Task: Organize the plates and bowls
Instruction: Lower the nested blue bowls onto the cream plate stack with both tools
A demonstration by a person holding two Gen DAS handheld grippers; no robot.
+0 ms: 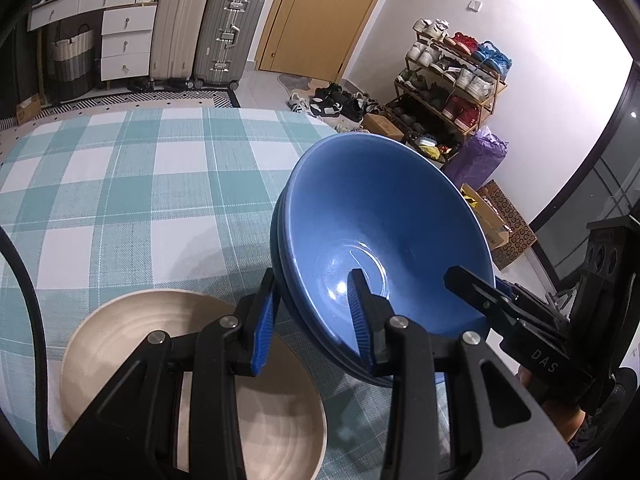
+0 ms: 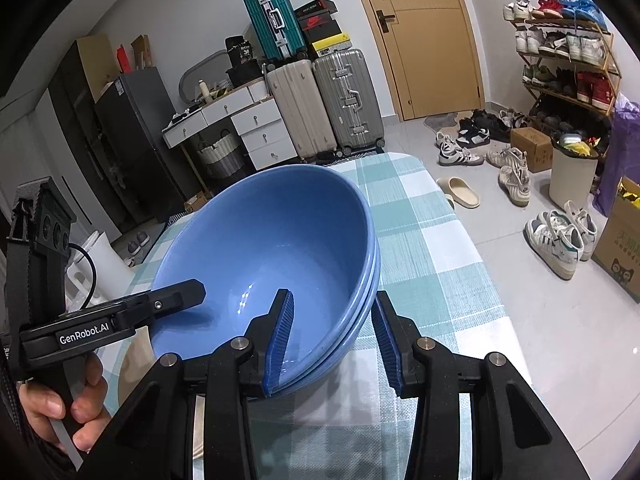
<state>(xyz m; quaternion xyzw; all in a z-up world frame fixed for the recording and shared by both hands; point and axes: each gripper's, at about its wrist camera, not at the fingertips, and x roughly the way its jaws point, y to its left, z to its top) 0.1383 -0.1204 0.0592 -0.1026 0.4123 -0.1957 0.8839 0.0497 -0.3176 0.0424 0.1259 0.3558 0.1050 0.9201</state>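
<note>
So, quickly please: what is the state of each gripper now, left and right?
Left gripper: jaws closed on the rim of the stacked blue bowls.
Right gripper: jaws closed on the opposite rim of the same bowls.

Both fisheye views are evenly and fairly brightly lit from overhead, with soft, faint shadows. Small white glints sit on the bowl floor. The right wall in the left wrist view is overexposed. Straight lines bow toward the edges, and the corners go black. Focus stays sharp throughout.
</note>
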